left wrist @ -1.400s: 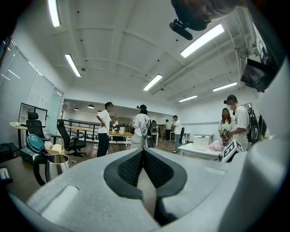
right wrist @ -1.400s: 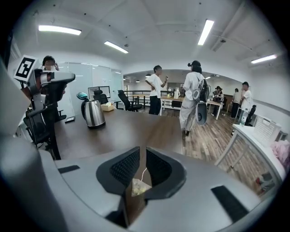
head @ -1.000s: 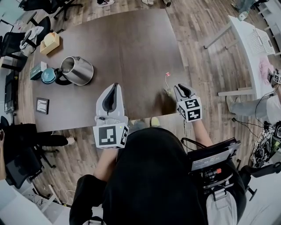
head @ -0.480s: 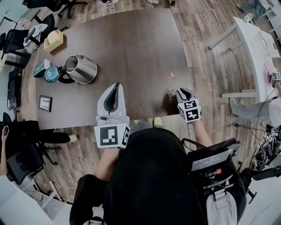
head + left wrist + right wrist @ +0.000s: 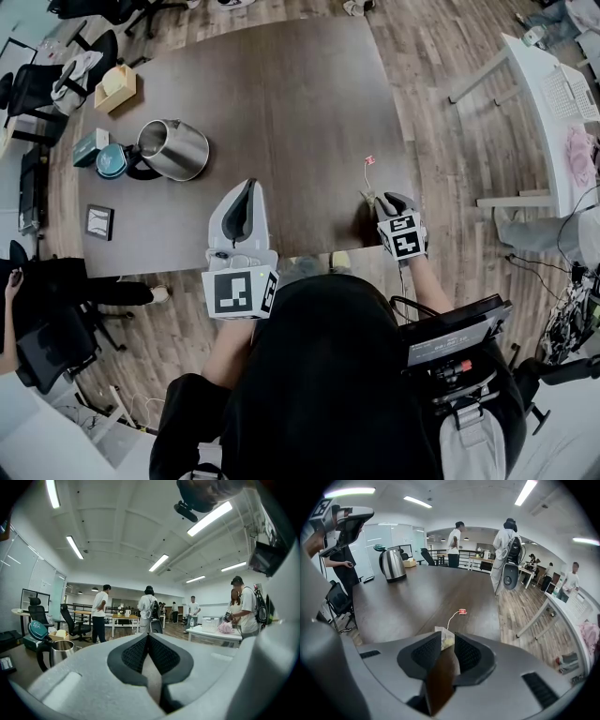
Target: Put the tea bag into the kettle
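The tea bag [image 5: 446,640] lies near the dark table's front right corner, and its string runs out to a small red tag [image 5: 462,611]. My right gripper [image 5: 446,637] is low over the table edge, its jaws nearly together and shut on the bag's near end. In the head view the tea bag [image 5: 369,196] shows just beyond the right gripper [image 5: 388,199], with the tag [image 5: 368,160] further out. The steel kettle [image 5: 173,148] stands at the table's left with its lid open. My left gripper [image 5: 247,186] hovers above the front edge, shut and empty. The left gripper view also catches the kettle [image 5: 61,651].
Left of the kettle are a teal round piece [image 5: 111,159], a green box [image 5: 87,147], a yellow box [image 5: 117,89] and a small frame [image 5: 97,222]. Office chairs [image 5: 37,89] crowd the left side. A white desk [image 5: 548,84] stands at the right. Several people stand far off.
My right gripper has dropped lower and pulled in around the tea bag, its jaws narrower than a second ago. The left gripper has barely moved.
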Demonstrator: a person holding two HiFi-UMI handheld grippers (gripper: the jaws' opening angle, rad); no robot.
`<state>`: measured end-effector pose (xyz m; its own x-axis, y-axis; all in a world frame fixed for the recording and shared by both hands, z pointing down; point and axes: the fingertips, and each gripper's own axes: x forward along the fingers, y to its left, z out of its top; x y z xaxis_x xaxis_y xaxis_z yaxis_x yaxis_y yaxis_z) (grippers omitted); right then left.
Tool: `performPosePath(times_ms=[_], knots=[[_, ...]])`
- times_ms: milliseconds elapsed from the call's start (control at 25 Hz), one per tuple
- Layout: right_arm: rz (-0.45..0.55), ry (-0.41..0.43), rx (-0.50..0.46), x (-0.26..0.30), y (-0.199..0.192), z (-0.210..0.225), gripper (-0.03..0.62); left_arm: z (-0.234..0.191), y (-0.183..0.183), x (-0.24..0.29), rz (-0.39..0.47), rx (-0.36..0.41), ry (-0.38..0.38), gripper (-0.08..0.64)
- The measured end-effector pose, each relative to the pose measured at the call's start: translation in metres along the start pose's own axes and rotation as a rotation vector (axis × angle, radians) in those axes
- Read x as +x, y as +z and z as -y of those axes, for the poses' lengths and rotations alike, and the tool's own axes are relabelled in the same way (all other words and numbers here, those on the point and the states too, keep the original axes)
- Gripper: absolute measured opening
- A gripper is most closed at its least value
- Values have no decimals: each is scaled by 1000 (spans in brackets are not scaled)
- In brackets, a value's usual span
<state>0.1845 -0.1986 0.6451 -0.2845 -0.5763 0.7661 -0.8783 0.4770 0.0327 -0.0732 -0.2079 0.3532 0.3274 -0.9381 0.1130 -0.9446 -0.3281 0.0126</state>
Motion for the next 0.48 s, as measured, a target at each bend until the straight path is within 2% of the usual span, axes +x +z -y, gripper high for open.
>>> performPosePath(times_ms=[480], knots=[[-13, 10, -25, 9, 3, -1, 87, 0, 0, 4, -9, 2, 0, 3]])
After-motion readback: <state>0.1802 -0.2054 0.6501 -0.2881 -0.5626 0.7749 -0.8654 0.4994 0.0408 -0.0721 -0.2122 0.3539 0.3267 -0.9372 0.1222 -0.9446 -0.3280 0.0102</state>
